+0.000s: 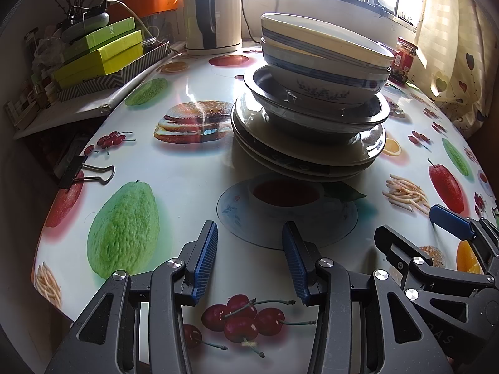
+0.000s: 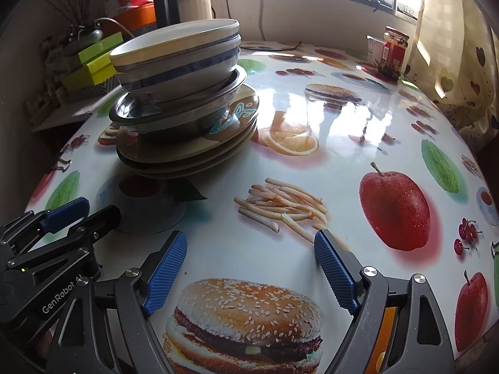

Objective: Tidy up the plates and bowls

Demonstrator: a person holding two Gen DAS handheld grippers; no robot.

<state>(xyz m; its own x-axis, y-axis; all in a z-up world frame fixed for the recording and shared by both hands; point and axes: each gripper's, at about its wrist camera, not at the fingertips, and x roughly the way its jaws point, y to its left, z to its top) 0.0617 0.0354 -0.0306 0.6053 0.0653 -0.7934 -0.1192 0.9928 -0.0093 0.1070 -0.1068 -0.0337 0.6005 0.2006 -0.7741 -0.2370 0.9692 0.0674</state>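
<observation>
One pile of crockery stands on the round table. Two white bowls with blue bands (image 1: 324, 53) (image 2: 177, 59) sit on top, tilted, inside a dark-rimmed bowl (image 1: 315, 109) (image 2: 174, 118). Beneath them lie several plates (image 1: 305, 155) (image 2: 193, 152). My left gripper (image 1: 249, 237) hovers in front of the pile, open, with nothing between its blue pads. To its right my right gripper (image 2: 251, 243) is open wider over the printed fries, also holding nothing. Each gripper shows at the edge of the other's view: the right gripper (image 1: 414, 222), the left gripper (image 2: 95, 207).
The table (image 1: 187, 187) (image 2: 343, 162) wears a glossy fruit-and-burger print cloth. A kettle (image 1: 212, 9) and a red-labelled jar (image 2: 393, 53) stand at the far edge. Green boxes (image 1: 103, 53) are stacked on a side shelf on the left. A binder clip (image 1: 84, 171) holds the cloth's left edge.
</observation>
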